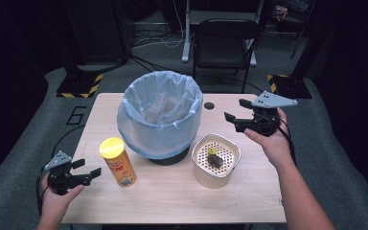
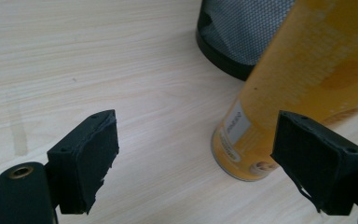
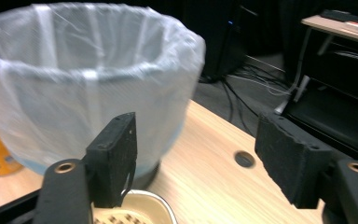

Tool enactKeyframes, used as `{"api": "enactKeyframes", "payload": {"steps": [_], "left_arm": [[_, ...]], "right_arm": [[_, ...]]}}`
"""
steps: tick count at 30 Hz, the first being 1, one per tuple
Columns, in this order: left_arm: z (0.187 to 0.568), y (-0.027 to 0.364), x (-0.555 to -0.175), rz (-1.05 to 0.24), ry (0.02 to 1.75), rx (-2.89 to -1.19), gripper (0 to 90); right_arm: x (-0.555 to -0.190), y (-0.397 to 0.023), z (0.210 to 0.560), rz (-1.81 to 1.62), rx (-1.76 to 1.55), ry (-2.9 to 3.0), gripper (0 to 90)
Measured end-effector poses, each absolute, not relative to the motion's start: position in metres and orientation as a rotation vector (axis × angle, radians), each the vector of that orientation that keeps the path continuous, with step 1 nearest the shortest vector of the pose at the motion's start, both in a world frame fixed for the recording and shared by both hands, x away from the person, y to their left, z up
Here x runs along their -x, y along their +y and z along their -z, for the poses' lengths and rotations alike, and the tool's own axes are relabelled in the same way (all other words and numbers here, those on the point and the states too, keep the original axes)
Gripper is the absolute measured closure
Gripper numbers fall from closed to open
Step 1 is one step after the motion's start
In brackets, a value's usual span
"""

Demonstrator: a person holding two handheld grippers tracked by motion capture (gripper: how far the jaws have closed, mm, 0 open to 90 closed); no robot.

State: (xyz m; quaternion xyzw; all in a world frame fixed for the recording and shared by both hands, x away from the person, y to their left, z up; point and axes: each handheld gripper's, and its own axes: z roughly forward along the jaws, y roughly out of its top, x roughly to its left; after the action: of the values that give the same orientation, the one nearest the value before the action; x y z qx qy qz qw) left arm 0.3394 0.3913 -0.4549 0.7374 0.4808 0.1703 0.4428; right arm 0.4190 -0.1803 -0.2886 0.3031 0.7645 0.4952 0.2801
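light: table (image 1: 172, 191) bright, evenly lit from above, room behind v. dark | shadows: soft, short under bin (image 1: 160, 115) | glare: none | blur: high view soft, low-res; right gripper view slightly smeared | focus: jaws near lens soft | edges: dark vignette in high view

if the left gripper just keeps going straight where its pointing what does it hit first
Most likely the yellow can: the left gripper points at it with open, empty jaws. In its own view the can sits toward one jaw rather than centred, so that jaw may meet it first.
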Motion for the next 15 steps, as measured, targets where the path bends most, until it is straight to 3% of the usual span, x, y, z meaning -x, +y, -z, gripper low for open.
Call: {"api": "enactKeyframes", "payload": {"steps": [8,15], "left_arm": [[0.45,0.366,-0.336,-0.362,1.028,-1.935,14.0],[0.458,0.349,-0.34,-0.281,1.015,-1.949,12.9]], "right_arm": [[-0.416,-0.203,0.306,-1.289,-0.883,1.995,31.8],[-0.412,-0.217,0.319,-1.299,-0.938,1.971,31.8]]}}
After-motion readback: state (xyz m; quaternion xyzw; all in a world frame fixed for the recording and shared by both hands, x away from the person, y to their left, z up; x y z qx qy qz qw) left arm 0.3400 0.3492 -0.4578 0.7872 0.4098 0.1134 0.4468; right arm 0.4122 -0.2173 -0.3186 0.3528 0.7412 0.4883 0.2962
